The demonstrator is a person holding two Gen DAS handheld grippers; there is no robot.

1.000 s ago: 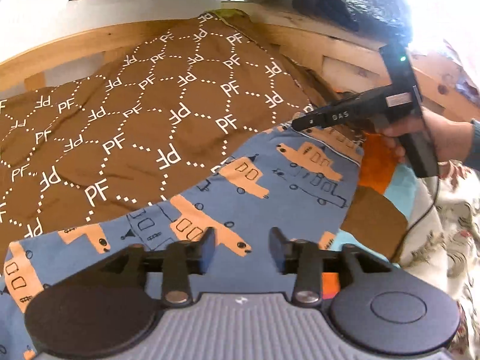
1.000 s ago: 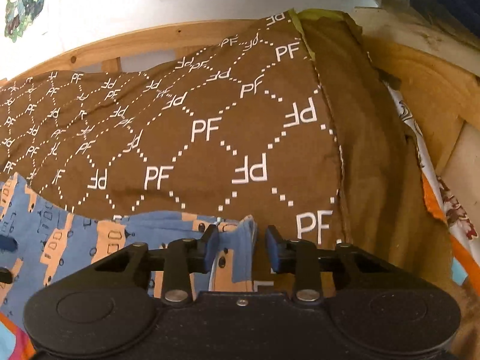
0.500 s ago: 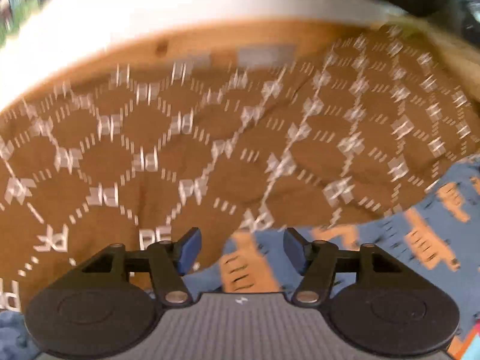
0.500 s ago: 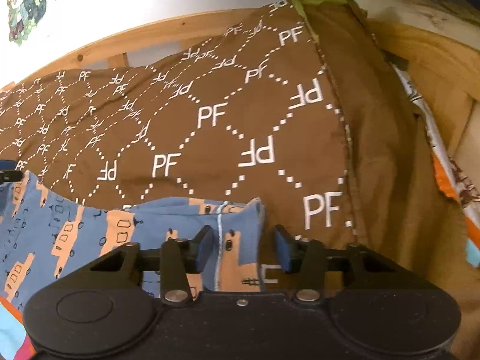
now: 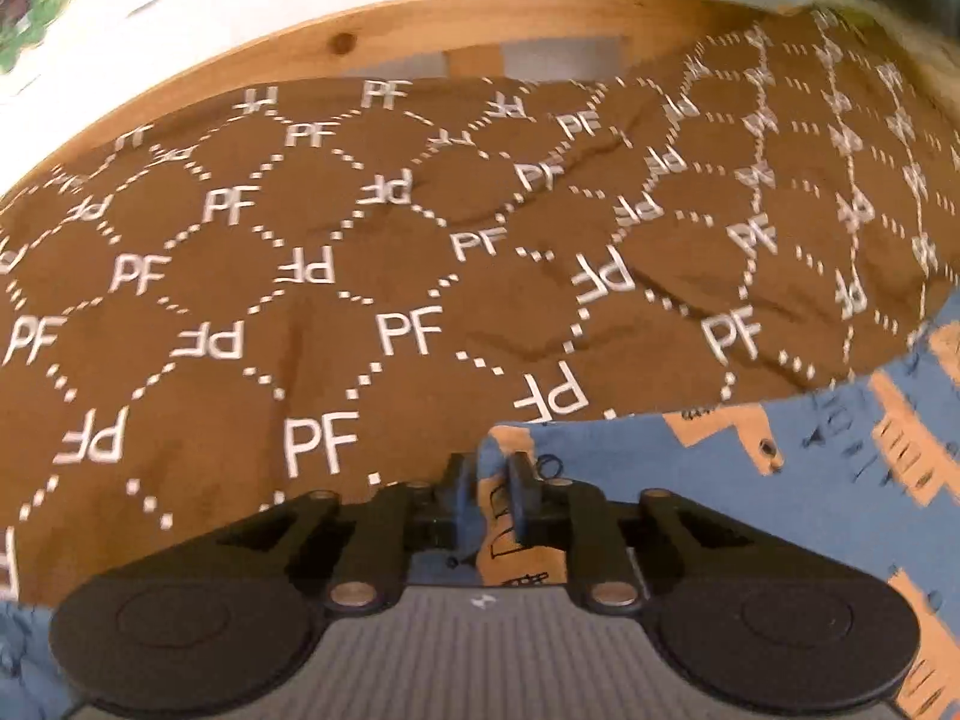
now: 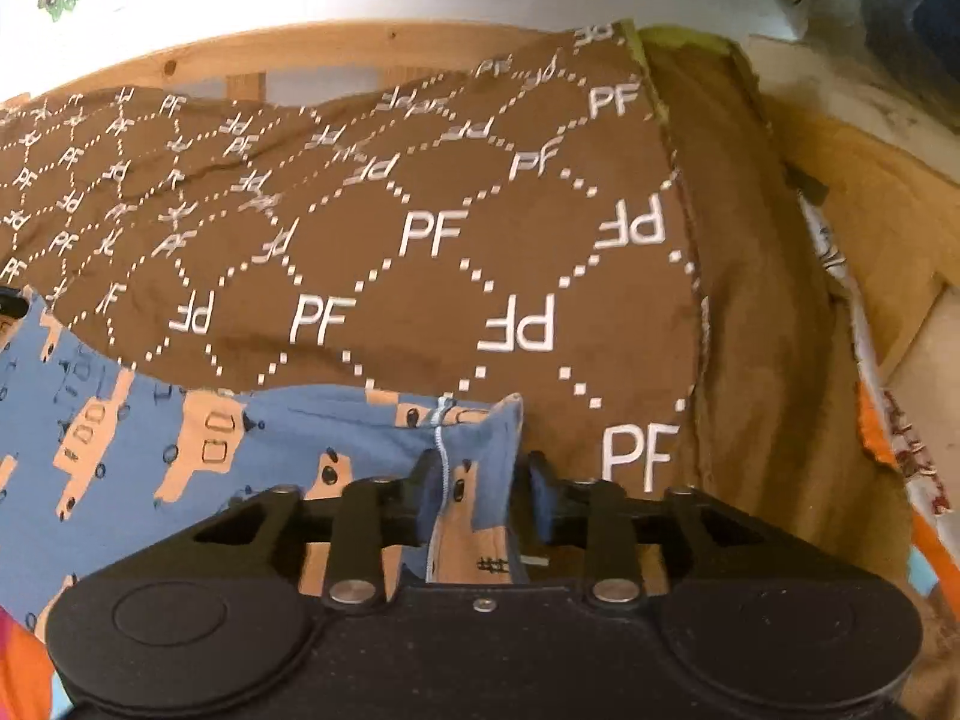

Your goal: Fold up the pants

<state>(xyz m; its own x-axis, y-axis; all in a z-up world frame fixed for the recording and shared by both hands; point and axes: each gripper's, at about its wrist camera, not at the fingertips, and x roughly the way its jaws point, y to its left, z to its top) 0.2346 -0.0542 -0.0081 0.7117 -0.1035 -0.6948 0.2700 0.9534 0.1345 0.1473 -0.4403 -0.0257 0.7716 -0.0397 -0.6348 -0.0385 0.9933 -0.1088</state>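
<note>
The left claw (image 5: pixel 491 483) is clamped on a bunched corner of the pants (image 5: pixel 780 480). The right claw (image 6: pixel 480 480) stands apart, straddling the seamed corner without pinching it. To do this well, close the right claw fully on the hem before any lift, then raise both corners level so the cloth stays taut. Beyond the claws, the pants lie flat on the brown PF-printed bedspread (image 6: pixel 432 276): thin blue fabric with orange vehicles, probably trucks, its far edge slightly wavy.
</note>
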